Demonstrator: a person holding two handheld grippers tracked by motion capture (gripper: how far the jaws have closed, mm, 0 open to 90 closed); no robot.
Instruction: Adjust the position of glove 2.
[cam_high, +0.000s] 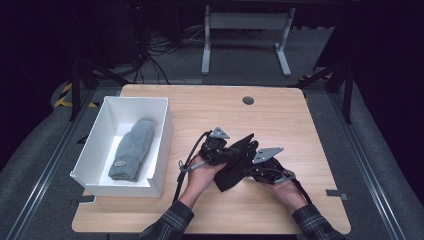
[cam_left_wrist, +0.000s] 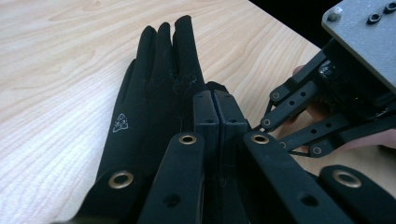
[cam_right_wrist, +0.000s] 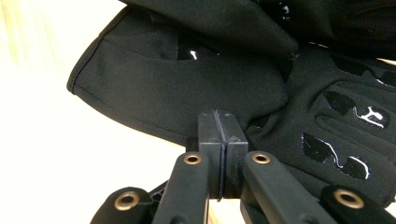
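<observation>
At the centre of the high view, slightly right of middle, a black glove (cam_high: 234, 169) is seen lying crumpled on the wooden surface (cam_high: 280, 120), pinched from both sides. The left hand-held gripper (cam_high: 220, 156) is pressed into it from the left, its jaws brought fully together; in the left gripper view the glove (cam_left_wrist: 154, 93) is laid out flat ahead, fingers pointing to the top of the frame, a small white logo marked on its back, while the cuff end is lost beneath the gripper's own linkage at the bottom edge. The right hand-held gripper (cam_high: 252, 167) is met from the right, its grey plate tilted over the fabric, jaws likewise closed tight; in the right gripper view a fold of the glove (cam_right_wrist: 187, 93) is caught at the jaw tips, though exactly how much cloth is nipped cannot be made out. Glossy grip patches are picked up at the right of that frame, and the surface at the left is washed out to pale glare. The glove's full outline is hidden under both grippers in the high view. At the left of that view, a grey mitten (cam_high: 131, 149) is seen resting inside a white box (cam_high: 107, 112). Plaid sleeves are cut off at the bottom edge.
</observation>
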